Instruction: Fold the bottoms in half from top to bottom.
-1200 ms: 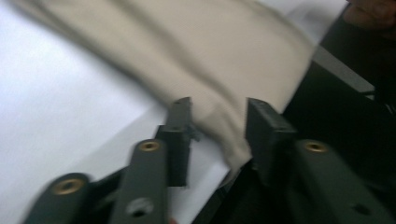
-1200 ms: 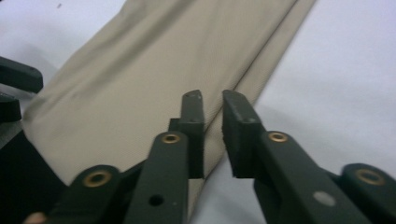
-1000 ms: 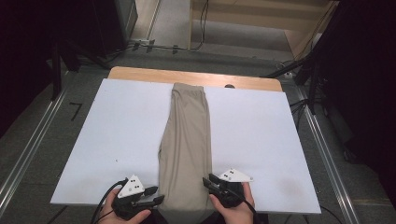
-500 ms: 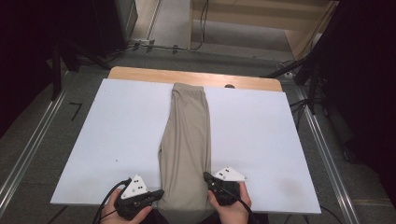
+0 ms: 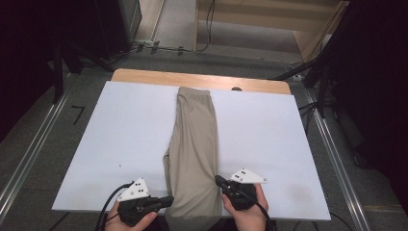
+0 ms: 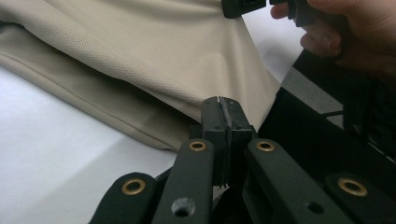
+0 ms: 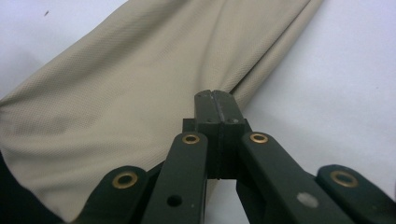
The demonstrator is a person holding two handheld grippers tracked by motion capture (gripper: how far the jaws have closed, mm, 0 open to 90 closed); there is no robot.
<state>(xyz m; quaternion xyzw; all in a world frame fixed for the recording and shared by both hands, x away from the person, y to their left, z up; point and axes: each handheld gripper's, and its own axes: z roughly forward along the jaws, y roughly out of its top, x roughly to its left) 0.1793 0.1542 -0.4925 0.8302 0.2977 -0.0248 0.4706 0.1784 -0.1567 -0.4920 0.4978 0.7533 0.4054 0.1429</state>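
Nearest, at the bottom edge of the high view: left tongs [image 5: 168, 199] and right tongs [image 5: 219, 180], each gripped in a hand, set at either side of the near end of the beige trousers [image 5: 192, 149]. Left tongs at the garment's left edge, right tongs at its right edge, both just inside the near rim of the bench [image 5: 96, 159]. Grey three-cornered plates on top of both, a black cable trailing from the left one toward the bench rim.

From the left gripper view: left tongs [image 6: 225, 103] pressed fully together, no gap between the black jaws, tips against the lower hem of the cloth [image 6: 140, 56]; whether any fabric is pinched between them, impossible to tell. Beyond, at the upper right, the other hand [image 6: 345, 28] with its own tool at the cloth's far edge.

From the right gripper view: right tongs [image 7: 213, 95] likewise shut tight, tips touching the fabric [image 7: 130, 84] where a fold runs away toward the top; pinched cloth or mere contact, impossible to tell.

Farther off: trousers folded lengthwise into a narrow strip, lying flat down the middle of the white bench, wider near, narrower at the far end, reaching almost to the wooden strip [image 5: 144, 77] along the far side. Past that, grey floor [image 5: 183, 29] with cables.
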